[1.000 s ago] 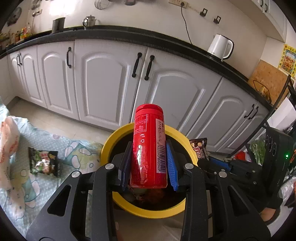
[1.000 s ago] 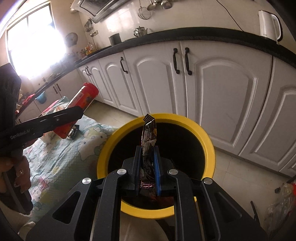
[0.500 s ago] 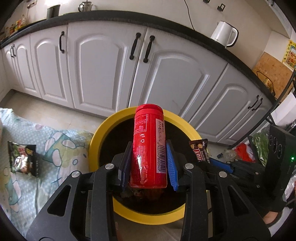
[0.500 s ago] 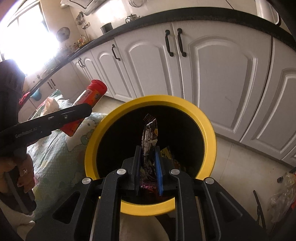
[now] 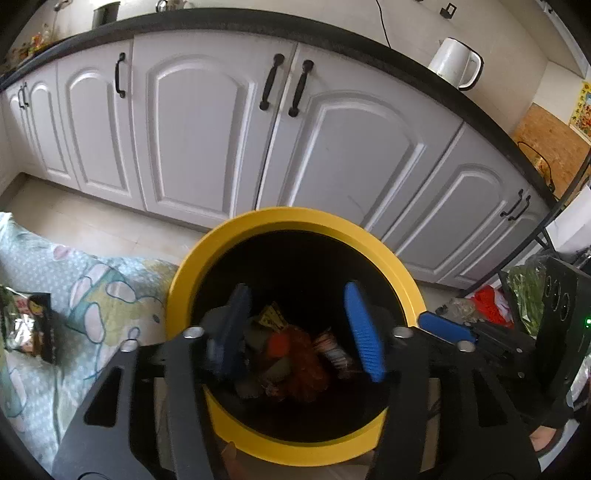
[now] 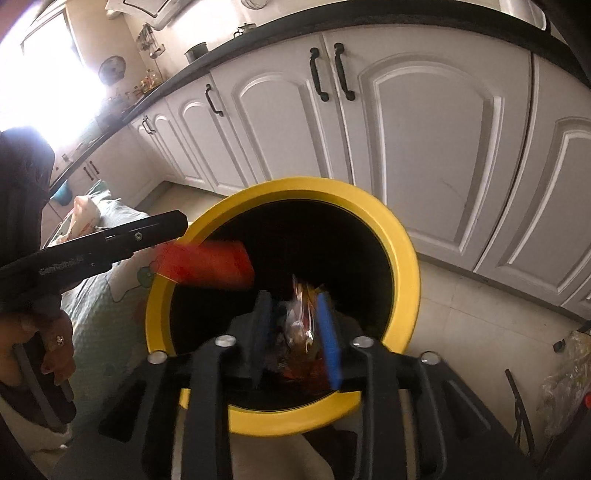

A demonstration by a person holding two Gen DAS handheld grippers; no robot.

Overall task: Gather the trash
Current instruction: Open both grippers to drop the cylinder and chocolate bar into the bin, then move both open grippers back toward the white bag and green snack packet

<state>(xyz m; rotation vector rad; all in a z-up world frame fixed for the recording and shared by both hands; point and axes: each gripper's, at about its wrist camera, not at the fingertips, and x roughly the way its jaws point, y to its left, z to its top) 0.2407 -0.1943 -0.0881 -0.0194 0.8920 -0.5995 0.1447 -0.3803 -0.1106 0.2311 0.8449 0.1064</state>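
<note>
A blurred red can [image 6: 207,266] hangs free over the mouth of the yellow-rimmed bin [image 5: 236,236], just off the tip of the left tongs [image 5: 295,325], whose blue pads [image 5: 364,332] are spreading apart with nothing between them. Both tools angle steeply down over the bin, which stands on the floor before white kitchen cabinets [image 5: 207,122]. The right tongs [image 6: 293,328] are also opening; a crinkled snack wrapper [image 6: 301,317] sits between their pads, though whether they still touch it cannot be told through the blur. Only the right wrist view catches the can in the air and the person's hand [image 6: 44,339] gripping the left tool's handle. Only the left wrist view shows trash piled inside the bin, a snack packet [image 5: 26,328] lying on a patterned cloth [image 5: 99,288] to the left, and a white kettle [image 5: 454,62] on the worktop [image 5: 332,35].
</note>
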